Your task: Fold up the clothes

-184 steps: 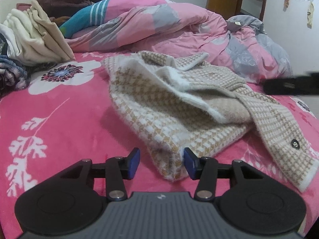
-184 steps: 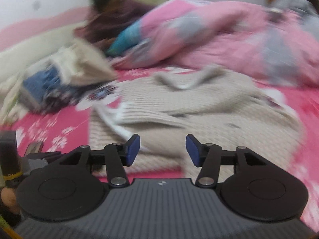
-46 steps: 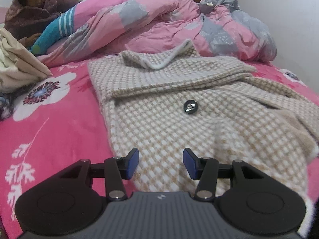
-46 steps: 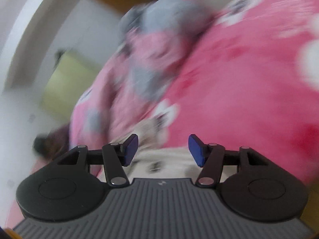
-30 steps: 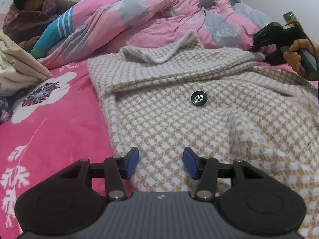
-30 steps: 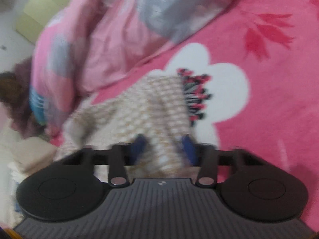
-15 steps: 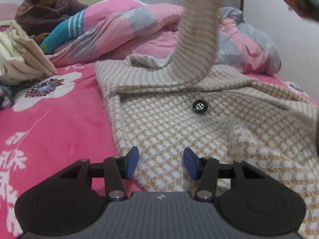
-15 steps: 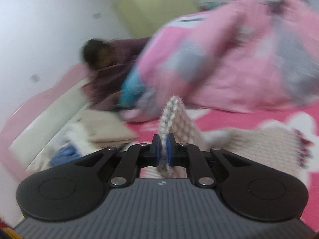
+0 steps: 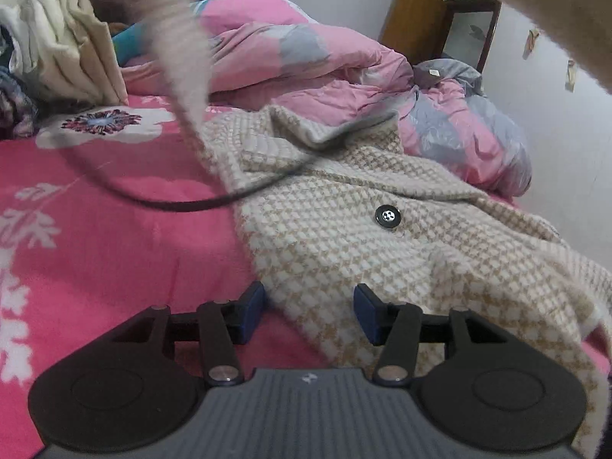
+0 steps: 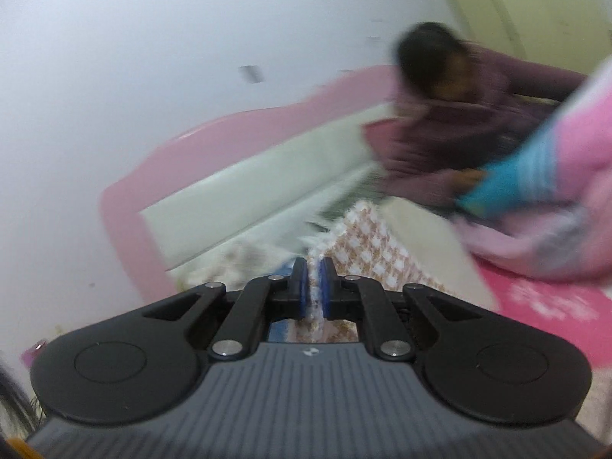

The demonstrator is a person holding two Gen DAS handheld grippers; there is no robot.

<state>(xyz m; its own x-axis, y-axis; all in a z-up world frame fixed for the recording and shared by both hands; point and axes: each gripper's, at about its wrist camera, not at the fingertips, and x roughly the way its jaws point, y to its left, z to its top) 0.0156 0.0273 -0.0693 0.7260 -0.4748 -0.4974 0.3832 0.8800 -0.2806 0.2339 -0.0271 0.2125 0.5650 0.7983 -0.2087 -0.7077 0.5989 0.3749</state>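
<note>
Left wrist view is showing the houndstooth coat [image 9: 344, 237] lying spread on the pink floral bed [image 9: 95, 229], its black button [image 9: 387, 216] facing up. Left tool [image 9: 309, 308] is hovering with its blue pads wide apart at the coat's near hem, gripping nothing. One sleeve [image 9: 179, 38] is hanging blurred above the coat's far left corner. Right wrist view is showing the right tool [image 10: 313, 287] pinching a coat edge [image 10: 363, 237] tight between narrow pads, a pink quilt [image 9: 306, 61] lying behind the coat
</note>
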